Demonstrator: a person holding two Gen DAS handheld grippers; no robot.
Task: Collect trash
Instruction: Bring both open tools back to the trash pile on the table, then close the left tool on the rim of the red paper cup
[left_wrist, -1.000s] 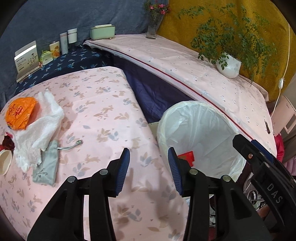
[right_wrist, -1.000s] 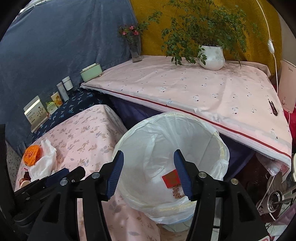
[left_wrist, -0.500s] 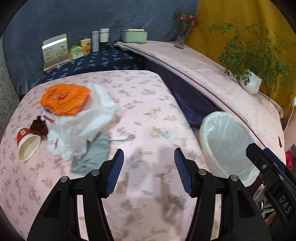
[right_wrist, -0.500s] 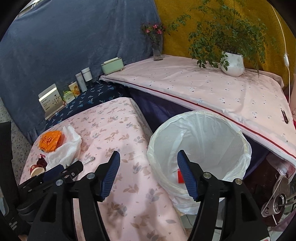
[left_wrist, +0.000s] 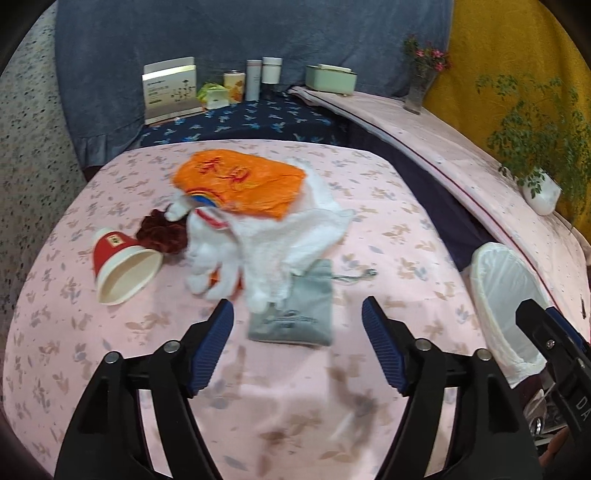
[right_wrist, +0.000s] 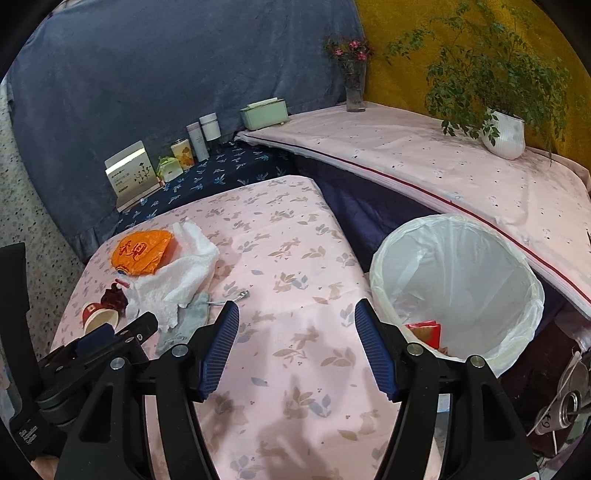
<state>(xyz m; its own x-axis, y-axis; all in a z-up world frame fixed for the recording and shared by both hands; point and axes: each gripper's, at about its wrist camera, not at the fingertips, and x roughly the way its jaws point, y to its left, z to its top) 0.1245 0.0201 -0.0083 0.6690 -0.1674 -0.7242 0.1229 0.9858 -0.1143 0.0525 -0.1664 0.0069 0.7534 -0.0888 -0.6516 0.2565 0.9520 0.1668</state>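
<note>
Two tools empty: left tool (left_wrist: 297, 347) opening, right tool (right_wrist: 295, 349) parted; grey pouch (left_wrist: 295, 315) before left; bin (right_wrist: 456, 288) beside right

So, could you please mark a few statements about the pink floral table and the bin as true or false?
1. The red paper cup stands upright. False: it lies on its side.
2. The orange plastic bag rests on the crumpled white plastic bag. True.
3. The white-lined bin is empty. False: a red packet lies inside.
4. The left gripper holds the grey drawstring pouch. False: its jaws are opening, gripping nothing.
</note>
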